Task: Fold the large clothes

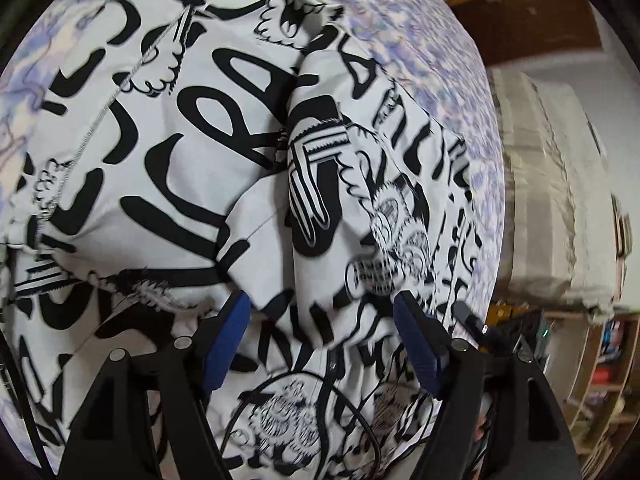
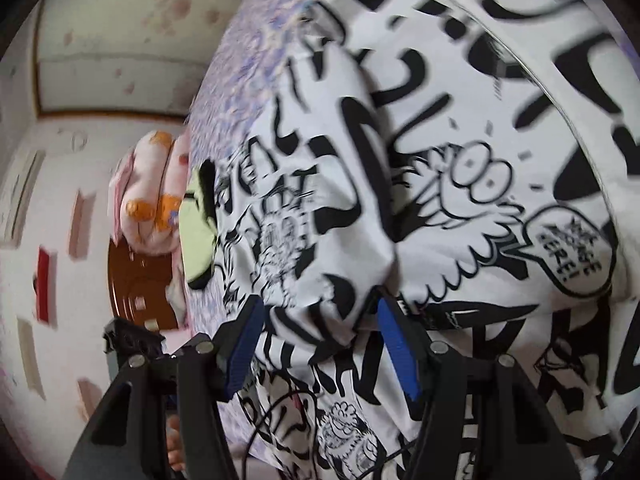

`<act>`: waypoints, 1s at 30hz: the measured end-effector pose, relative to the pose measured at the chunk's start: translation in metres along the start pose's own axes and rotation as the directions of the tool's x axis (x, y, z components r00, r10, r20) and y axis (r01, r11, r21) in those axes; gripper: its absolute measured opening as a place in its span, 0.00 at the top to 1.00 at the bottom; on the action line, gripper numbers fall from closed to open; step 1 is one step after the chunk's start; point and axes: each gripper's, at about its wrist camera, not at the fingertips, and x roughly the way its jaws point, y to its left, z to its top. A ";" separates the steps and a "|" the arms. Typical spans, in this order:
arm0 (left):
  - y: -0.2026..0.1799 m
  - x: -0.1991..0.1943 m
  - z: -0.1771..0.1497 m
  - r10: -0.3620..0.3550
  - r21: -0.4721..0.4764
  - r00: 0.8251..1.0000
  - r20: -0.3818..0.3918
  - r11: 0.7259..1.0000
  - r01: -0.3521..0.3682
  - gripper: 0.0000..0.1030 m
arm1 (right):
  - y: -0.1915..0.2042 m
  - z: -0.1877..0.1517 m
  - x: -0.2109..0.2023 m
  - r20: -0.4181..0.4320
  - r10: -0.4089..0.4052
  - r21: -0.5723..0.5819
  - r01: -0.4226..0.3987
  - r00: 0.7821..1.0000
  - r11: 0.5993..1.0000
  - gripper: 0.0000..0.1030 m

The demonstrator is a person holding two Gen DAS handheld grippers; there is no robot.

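Observation:
A large white garment (image 1: 192, 128) with black cartoon and graffiti print lies crumpled on a bed with a purple flowered sheet (image 1: 420, 28). In the left wrist view a folded flap (image 1: 320, 168) rises over the middle. My left gripper (image 1: 320, 300) stands open just above the cloth, its blue pads (image 1: 226, 340) wide apart, and the fabric lies loose between them. The right wrist view shows the same garment (image 2: 460, 184) with a raised fold (image 2: 360, 240) pointing toward my right gripper (image 2: 320, 304). That gripper is open too, and the fold's end sits between its blue pads (image 2: 400, 352) without being pinched.
The bed's edge runs down the right of the left wrist view, beside a cream covered block (image 1: 552, 200) and shelves (image 1: 604, 360). A brown wooden panel (image 1: 520, 16) stands beyond. In the right wrist view a yellow-green cloth (image 2: 196, 236) and a pink-and-orange pillow (image 2: 148, 200) lie by the sheet's (image 2: 240, 80) left edge.

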 end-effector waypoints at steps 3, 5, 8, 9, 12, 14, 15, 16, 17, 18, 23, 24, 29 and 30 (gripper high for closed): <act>0.002 0.016 0.007 -0.003 -0.046 1.000 -0.028 0.999 0.001 0.29 | -0.016 0.000 0.006 -0.004 -0.001 0.071 0.001 1.000 0.997 0.42; 0.002 0.025 0.010 0.002 -0.073 0.999 -0.037 0.997 -0.005 0.29 | -0.024 0.001 0.009 -0.008 0.010 0.112 -0.009 1.000 0.994 0.42; 0.000 0.039 0.015 -0.021 -0.116 0.999 -0.046 0.993 0.016 0.30 | -0.029 0.002 0.013 -0.014 0.046 0.139 -0.044 0.999 0.989 0.42; -0.001 0.043 0.017 -0.031 -0.127 0.998 -0.047 0.992 0.025 0.31 | -0.029 0.004 0.016 -0.015 0.056 0.141 -0.053 0.998 0.989 0.43; -0.008 0.053 0.023 -0.084 -0.149 0.996 -0.039 0.986 0.077 0.41 | -0.023 0.008 0.026 -0.022 0.058 0.129 -0.055 0.998 0.990 0.53; -0.018 0.058 0.027 -0.072 -0.142 0.997 -0.024 0.988 0.068 0.66 | -0.016 0.013 0.028 -0.012 0.023 0.093 -0.022 1.000 0.995 0.71; -0.022 0.060 0.029 -0.064 -0.133 0.998 -0.019 0.989 0.061 0.71 | -0.008 0.015 0.029 -0.002 0.001 0.066 -0.001 1.000 0.998 0.78; -0.028 0.062 0.032 -0.058 -0.115 0.998 -0.009 0.992 0.057 0.79 | -0.001 0.018 0.029 0.008 -0.008 0.042 0.007 1.000 0.999 0.81; -0.034 0.063 0.034 -0.064 -0.102 0.998 0.003 0.993 0.064 0.86 | 0.007 0.021 0.026 0.028 -0.017 0.007 0.017 0.999 1.000 0.83; -0.039 0.063 0.036 -0.078 -0.087 0.997 0.017 0.993 0.080 0.88 | 0.015 0.024 0.022 0.052 -0.022 -0.037 0.024 0.998 0.999 0.87; -0.069 0.058 0.046 -0.166 0.039 0.981 0.100 0.986 0.163 0.88 | 0.057 0.034 0.000 0.179 -0.053 -0.264 0.100 0.982 0.959 0.91; -0.071 0.060 0.047 -0.151 0.045 0.984 0.091 0.988 0.147 0.88 | 0.062 0.034 0.000 0.189 -0.077 -0.302 0.133 0.979 0.944 0.91; -0.052 0.063 0.034 -0.015 0.047 0.998 0.055 0.999 0.013 0.88 | 0.066 0.022 0.022 0.122 -0.254 -0.405 0.282 0.959 0.870 0.91; -0.044 0.062 0.030 0.002 0.037 0.999 0.047 0.999 -0.004 0.88 | 0.067 0.017 0.027 0.107 -0.267 -0.410 0.287 0.958 0.866 0.91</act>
